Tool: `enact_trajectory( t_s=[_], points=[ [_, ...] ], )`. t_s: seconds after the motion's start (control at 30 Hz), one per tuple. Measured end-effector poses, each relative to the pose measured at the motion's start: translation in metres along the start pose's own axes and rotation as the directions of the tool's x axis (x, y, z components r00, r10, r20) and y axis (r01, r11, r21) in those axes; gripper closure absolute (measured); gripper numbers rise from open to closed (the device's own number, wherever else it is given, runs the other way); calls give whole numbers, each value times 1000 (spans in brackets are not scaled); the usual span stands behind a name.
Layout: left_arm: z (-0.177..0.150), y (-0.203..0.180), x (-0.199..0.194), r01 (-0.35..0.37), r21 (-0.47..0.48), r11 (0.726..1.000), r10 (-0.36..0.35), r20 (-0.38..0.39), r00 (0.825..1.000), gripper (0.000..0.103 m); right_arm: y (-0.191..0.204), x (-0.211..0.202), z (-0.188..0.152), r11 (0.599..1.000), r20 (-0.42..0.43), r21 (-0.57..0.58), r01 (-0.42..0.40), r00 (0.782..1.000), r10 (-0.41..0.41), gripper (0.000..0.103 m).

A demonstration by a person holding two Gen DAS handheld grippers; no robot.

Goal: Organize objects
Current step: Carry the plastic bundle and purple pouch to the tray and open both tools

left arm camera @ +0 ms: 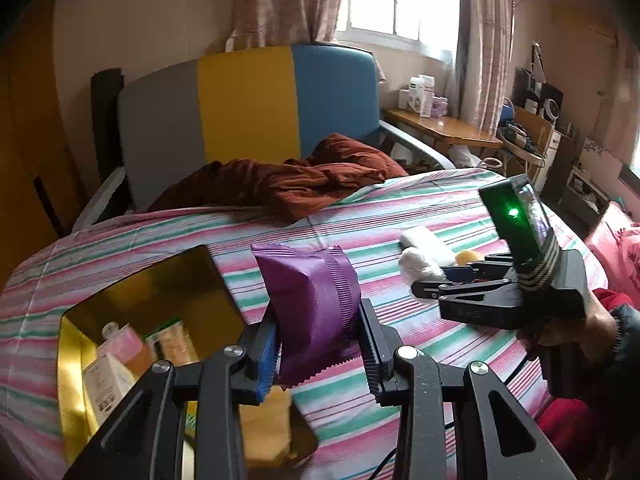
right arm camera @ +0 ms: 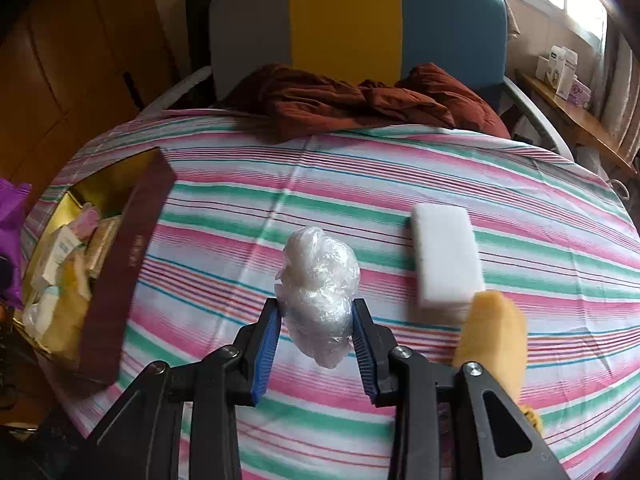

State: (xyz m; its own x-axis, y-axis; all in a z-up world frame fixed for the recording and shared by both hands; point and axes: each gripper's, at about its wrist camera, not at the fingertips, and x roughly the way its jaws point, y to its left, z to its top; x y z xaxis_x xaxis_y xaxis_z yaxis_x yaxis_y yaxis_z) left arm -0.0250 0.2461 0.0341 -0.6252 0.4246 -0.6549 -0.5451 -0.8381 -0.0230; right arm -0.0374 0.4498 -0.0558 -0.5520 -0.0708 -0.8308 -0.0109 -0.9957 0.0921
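My left gripper (left arm camera: 318, 338) is shut on a purple snack packet (left arm camera: 312, 304) and holds it above the striped bed, just right of the gold-lined box (left arm camera: 72, 380). The box (right arm camera: 120, 280) holds several small packets and bottles. My right gripper (right arm camera: 316, 332) is shut on a crumpled clear plastic bag (right arm camera: 320, 284); it also shows in the left wrist view (left arm camera: 428, 280). A white foam block (right arm camera: 444, 256) and a yellow sponge (right arm camera: 496, 336) lie on the sheet to its right.
A rust-brown blanket (right arm camera: 360, 100) is bunched at the head of the bed, below the grey, yellow and blue headboard (right arm camera: 348, 20). A wooden side table (left arm camera: 444, 124) with boxes stands at the right. Red clothing (left arm camera: 568, 428) lies at the bed's right edge.
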Motion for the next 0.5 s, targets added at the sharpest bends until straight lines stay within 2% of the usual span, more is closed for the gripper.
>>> enact_trajectory(
  t_s=[0.5],
  points=[
    [-32, 44, -25, -22, -83, 996, 23, 11, 1000, 66, 84, -27, 1, 991, 53, -22, -133, 990, 134, 68]
  ],
)
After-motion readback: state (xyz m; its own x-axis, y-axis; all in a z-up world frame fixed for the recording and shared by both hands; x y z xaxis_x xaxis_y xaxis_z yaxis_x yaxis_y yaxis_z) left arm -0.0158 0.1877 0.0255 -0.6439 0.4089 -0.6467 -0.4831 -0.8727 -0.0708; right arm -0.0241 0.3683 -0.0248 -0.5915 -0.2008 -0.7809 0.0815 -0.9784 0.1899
